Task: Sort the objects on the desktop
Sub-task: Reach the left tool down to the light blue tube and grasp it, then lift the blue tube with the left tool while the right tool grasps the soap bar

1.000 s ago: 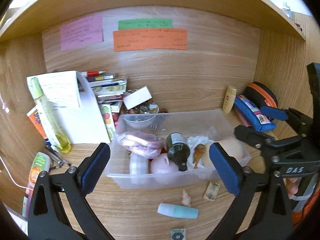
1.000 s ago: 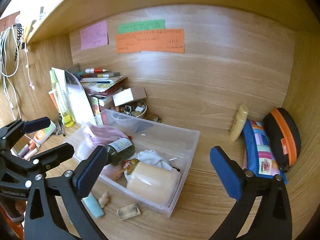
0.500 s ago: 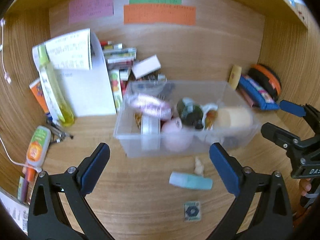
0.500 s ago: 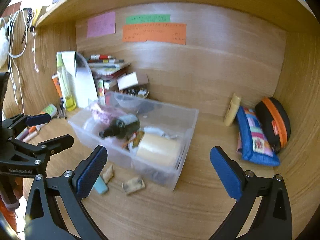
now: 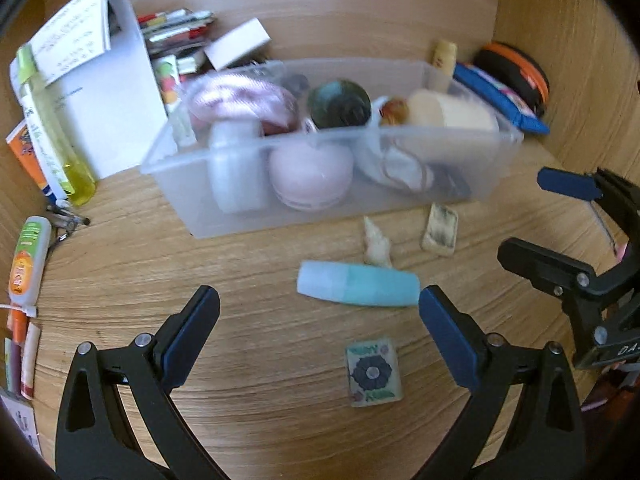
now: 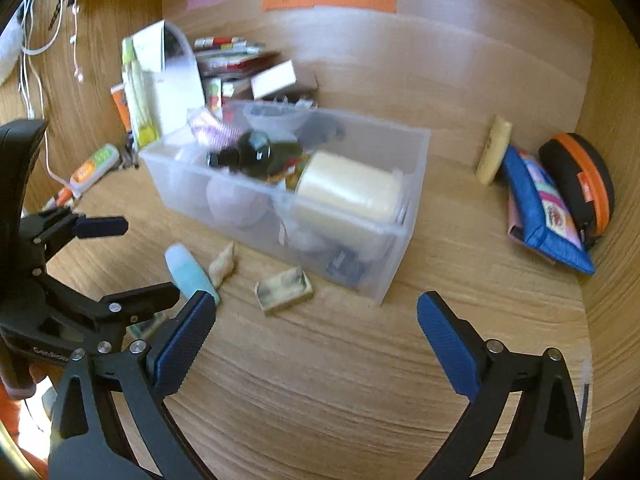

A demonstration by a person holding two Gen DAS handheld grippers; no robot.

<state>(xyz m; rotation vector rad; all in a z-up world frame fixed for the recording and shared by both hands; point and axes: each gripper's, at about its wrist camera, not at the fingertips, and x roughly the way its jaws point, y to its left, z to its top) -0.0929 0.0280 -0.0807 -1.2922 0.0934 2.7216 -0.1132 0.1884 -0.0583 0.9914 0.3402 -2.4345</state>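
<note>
Crowding the desk [image 5: 240, 264]: bin [image 5: 304, 148], teal tube [image 5: 356, 288], shell [image 5: 376, 242]; both jaws wide, empty.

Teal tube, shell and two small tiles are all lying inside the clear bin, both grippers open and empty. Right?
Not quite. The teal tube, shell and two small tiles lie on the desk in front of the clear bin, not inside it; the left wrist view shows this. Both grippers are open and empty.

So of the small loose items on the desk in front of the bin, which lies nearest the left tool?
The teal tube, lying on its side just ahead of the open left tool. The shell and the worn tile lie farther off by the clear bin.
</note>
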